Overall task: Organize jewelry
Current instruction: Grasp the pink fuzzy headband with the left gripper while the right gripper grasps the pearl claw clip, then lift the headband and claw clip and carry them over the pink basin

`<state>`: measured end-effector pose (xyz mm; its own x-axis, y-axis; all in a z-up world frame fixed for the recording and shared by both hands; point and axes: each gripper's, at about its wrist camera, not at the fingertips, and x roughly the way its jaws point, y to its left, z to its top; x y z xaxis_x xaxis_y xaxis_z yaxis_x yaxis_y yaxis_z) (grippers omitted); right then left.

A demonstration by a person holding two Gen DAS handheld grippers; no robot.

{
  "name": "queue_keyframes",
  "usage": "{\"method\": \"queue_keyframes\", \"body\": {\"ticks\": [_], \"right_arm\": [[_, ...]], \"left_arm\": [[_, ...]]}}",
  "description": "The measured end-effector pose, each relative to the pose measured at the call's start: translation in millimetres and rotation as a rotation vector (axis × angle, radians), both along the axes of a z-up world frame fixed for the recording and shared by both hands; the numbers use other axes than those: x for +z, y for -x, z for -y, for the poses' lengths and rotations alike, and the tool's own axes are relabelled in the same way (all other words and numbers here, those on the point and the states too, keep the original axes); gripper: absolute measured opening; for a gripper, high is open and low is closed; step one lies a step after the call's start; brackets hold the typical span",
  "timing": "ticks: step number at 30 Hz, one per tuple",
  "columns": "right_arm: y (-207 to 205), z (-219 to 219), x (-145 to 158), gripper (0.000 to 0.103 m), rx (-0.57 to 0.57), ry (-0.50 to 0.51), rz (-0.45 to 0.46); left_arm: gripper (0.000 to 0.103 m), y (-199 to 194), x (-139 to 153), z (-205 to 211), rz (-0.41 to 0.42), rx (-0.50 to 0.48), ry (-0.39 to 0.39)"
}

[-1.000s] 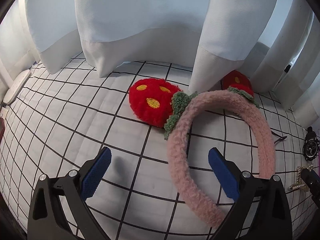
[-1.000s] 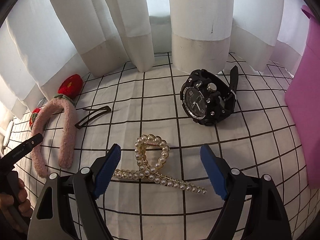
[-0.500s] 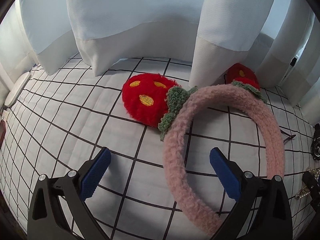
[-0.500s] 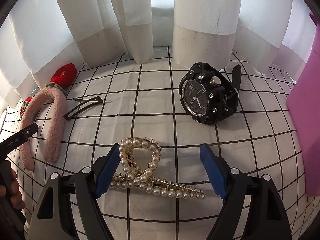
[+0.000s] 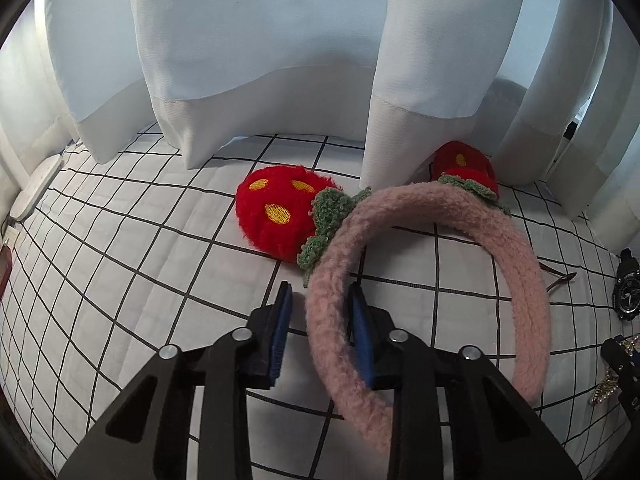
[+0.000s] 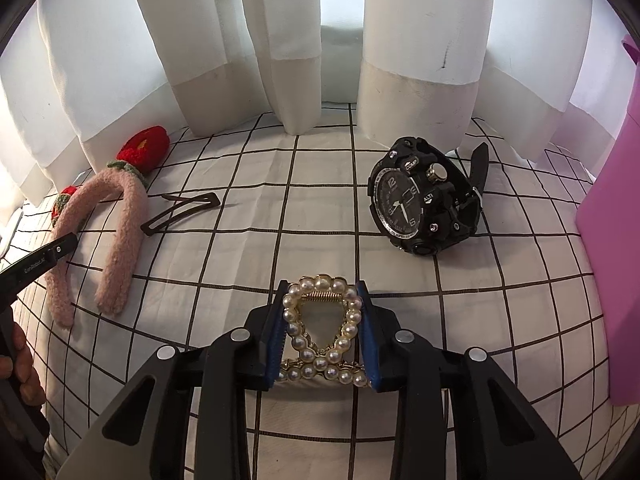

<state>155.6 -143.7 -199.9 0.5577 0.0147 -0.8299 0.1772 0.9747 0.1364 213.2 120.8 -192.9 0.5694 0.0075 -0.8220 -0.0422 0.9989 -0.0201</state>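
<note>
A white cloth with thin black grid lines [image 6: 248,216] covers the flat top. White curtains with thick hems [image 5: 256,60] hang down at 12 o'clock and touch the cloth. A flat pink board [image 6: 612,248] stands at 3 o'clock in the right view.

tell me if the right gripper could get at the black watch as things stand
Probably not right now. The right gripper is closing its jaws around the pearl hair clip, so it is occupied. The path itself looks free: the black watch lies in the open on the grid cloth just ahead.
</note>
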Motion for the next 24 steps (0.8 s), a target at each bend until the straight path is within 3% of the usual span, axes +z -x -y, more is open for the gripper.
{"method": "queue_keyframes", "body": {"ticks": [13,24], "right_arm": [[18.4,-0.8,12.1,0.031,0.012,-0.022,0.046],[38.0,-4.5,28.9,0.031,0.025,-0.02,0.091]], "left_arm": [[0.009,27.2,31.2,-21.8,0.076,0.037,0.1],[0.009,43.5,61.2,-25.9,0.133,0.019,0.125]]}}
